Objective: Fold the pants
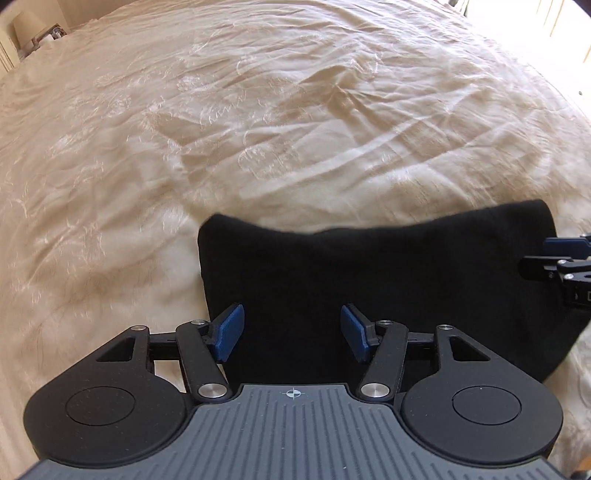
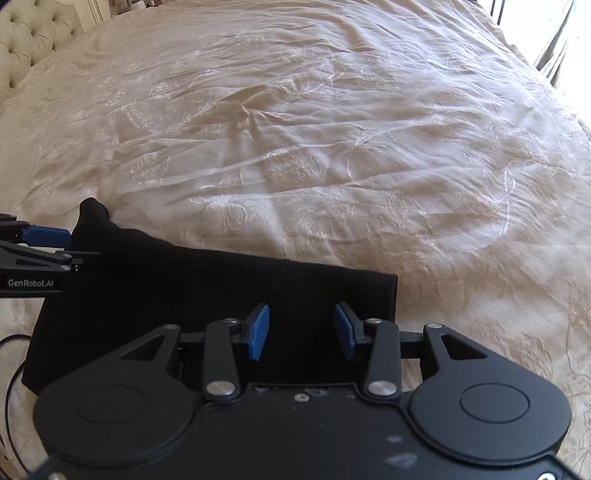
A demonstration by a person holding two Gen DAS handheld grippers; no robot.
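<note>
The black pants point(image 1: 369, 277) lie folded in a flat rectangle on the bed, low in both views. My left gripper point(image 1: 291, 332) hovers over their left part, blue pads apart, with no fabric pinched between them. Over the pants' point(image 2: 184, 295) right end, near the folded edge, my right gripper point(image 2: 302, 330) stands open in the same way. The far left corner of the pants is bunched up a little. Each gripper shows in the other's view: the right gripper point(image 1: 543, 254) at the right edge, the left gripper point(image 2: 70, 245) at the left edge.
A cream embroidered bedspread point(image 2: 332, 147) with many wrinkles covers the bed around and beyond the pants. A tufted headboard point(image 2: 29, 37) stands at the far left. A lamp point(image 1: 27, 29) sits past the bed's corner. A black cable point(image 2: 11, 369) loops at the near left.
</note>
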